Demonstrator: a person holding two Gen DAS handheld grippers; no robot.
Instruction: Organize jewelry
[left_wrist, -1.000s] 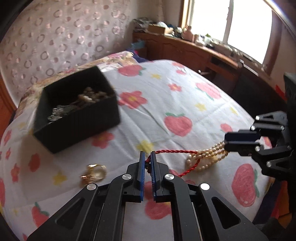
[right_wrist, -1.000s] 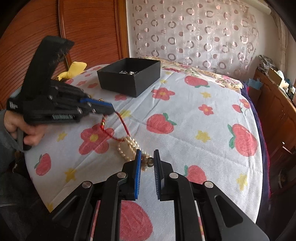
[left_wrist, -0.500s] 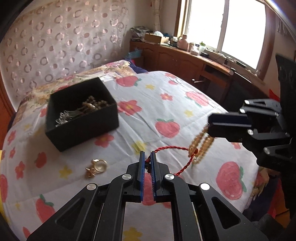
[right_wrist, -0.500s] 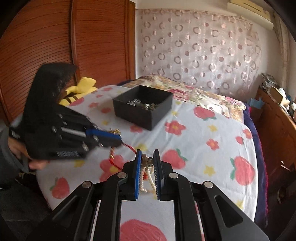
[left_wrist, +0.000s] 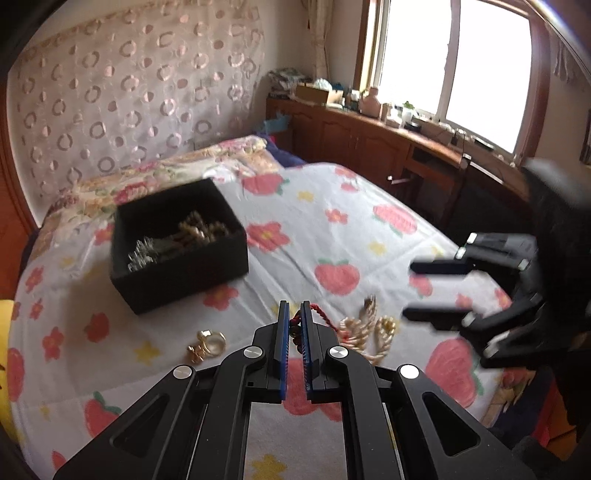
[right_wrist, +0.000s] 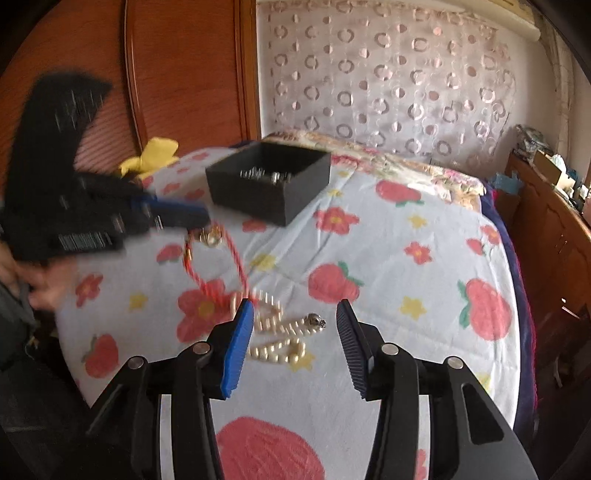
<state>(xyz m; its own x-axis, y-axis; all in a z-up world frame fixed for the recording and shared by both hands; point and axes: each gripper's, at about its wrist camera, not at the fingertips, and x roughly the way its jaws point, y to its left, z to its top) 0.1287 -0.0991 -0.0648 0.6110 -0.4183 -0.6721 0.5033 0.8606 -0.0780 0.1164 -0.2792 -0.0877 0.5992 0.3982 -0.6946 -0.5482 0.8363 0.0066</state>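
My left gripper (left_wrist: 294, 318) is shut on a red cord (left_wrist: 320, 318) and holds it above the bed; it also shows in the right wrist view (right_wrist: 201, 218), with the red cord (right_wrist: 236, 264) hanging from it. The cord joins a pearl strand (right_wrist: 280, 334) that lies loose on the sheet; the strand also shows in the left wrist view (left_wrist: 364, 332). My right gripper (right_wrist: 295, 321) is open and empty above the pearls; it also shows in the left wrist view (left_wrist: 417, 291). A black box (left_wrist: 177, 251) holding several jewelry pieces sits further back.
A gold ring piece (left_wrist: 207, 345) lies on the flowered sheet (left_wrist: 332, 229) in front of the box. A wooden cabinet (left_wrist: 388, 147) runs along the right under the window. A wooden headboard (right_wrist: 177, 74) and a yellow cloth (right_wrist: 155, 155) stand at the left.
My right gripper has opened and let go of the pearl strand, which has dropped onto the sheet. My left gripper still holds the red cord and has moved toward the box.
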